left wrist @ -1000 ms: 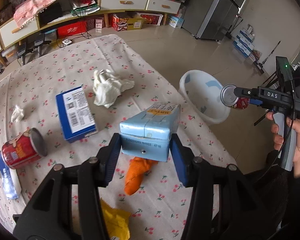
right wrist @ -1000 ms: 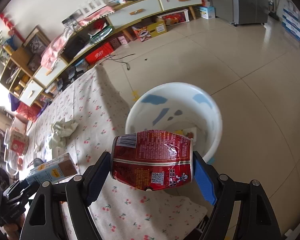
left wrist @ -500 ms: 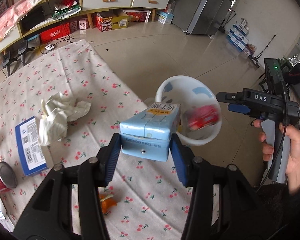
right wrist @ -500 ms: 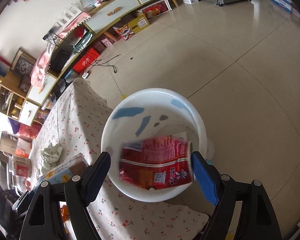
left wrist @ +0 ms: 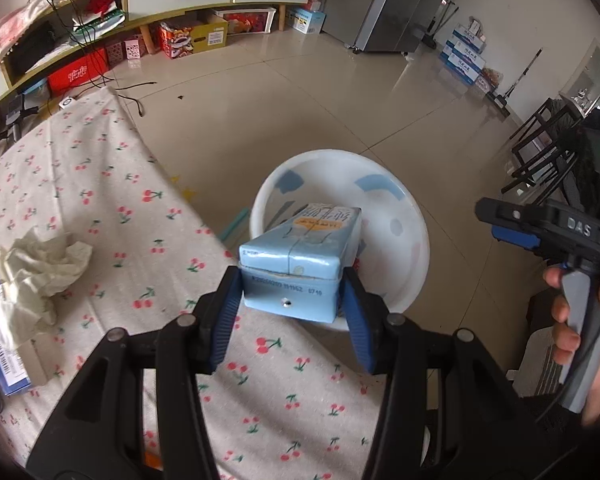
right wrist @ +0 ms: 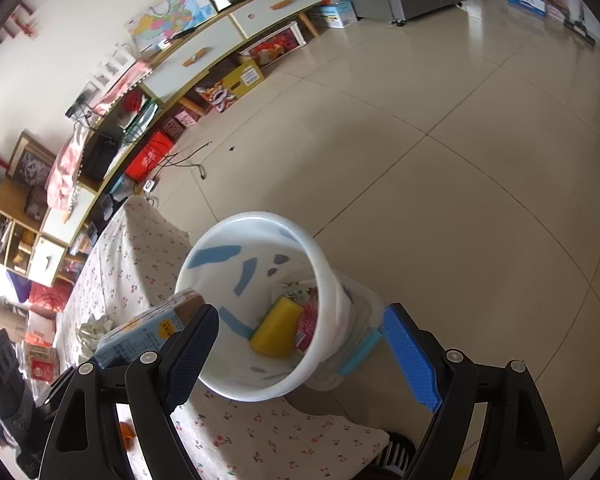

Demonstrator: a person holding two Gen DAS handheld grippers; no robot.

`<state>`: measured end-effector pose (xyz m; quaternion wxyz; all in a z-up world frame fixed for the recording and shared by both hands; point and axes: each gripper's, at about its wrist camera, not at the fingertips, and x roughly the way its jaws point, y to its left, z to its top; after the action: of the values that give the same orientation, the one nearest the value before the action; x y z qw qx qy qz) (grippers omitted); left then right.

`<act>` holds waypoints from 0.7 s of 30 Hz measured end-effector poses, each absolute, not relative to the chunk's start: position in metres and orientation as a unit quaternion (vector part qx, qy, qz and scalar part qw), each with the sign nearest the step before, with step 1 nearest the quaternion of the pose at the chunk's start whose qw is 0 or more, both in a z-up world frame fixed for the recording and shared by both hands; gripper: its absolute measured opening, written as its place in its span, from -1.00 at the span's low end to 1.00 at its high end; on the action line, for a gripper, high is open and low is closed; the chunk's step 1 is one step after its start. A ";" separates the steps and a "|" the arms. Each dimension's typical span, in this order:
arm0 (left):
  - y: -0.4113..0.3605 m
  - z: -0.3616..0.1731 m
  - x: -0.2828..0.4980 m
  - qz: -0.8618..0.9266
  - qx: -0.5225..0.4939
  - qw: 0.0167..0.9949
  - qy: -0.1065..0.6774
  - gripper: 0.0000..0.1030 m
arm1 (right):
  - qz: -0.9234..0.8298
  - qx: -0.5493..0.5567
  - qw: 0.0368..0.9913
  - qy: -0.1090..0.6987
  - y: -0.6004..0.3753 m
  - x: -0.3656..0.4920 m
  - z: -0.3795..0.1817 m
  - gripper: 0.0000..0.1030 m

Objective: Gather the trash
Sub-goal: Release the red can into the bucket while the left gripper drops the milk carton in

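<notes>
We hold the light blue rectangular drink carton [left wrist: 296, 264] in our left gripper [left wrist: 292, 304], whose blue pads press on its two side faces near the flat end that faces the camera. The long axis of the carton runs straight away from the gripper, and its far end points over the white plastic bucket with blue patches [left wrist: 396, 200], which stands on the beige tiled floor [left wrist: 300, 104] just beside the edge of the table covered with a cherry-print cloth [left wrist: 112, 192]. The near end of the carton is above the table edge, and the far end is above the bucket mouth. Our right gripper [right wrist: 300, 344] is wide apart and carries nothing; it hangs over the near rim of the bucket. Inside the bucket we see a yellow packet [right wrist: 276, 332] and a red crushed can [right wrist: 306, 326] at the bottom, with free room above them. On the cloth, well apart from the carton, lie a crumpled white tissue [left wrist: 40, 268] and a blue-and-white box [left wrist: 0, 340]. The floor around the bucket is open.
</notes>
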<state>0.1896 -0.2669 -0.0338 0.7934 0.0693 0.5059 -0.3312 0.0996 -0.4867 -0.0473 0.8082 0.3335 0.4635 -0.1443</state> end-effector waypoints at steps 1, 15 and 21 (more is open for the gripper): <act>-0.269 -0.035 0.189 -0.333 0.068 0.792 0.507 0.00 | -0.145 0.336 0.807 0.463 -0.489 0.097 -0.048 0.67; -0.247 -0.020 0.179 -0.323 0.063 0.807 0.490 0.40 | -0.140 0.331 0.810 0.463 -0.485 0.085 -0.046 0.67; -0.207 -0.012 0.175 -0.296 0.054 0.818 0.490 0.49 | -0.128 0.315 0.817 0.466 -0.468 0.092 -0.040 0.67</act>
<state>0.1748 -0.2070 -0.0116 0.8184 0.0540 0.4895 -0.2960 0.0915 -0.4680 -0.0399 0.8169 0.3150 0.4659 -0.1277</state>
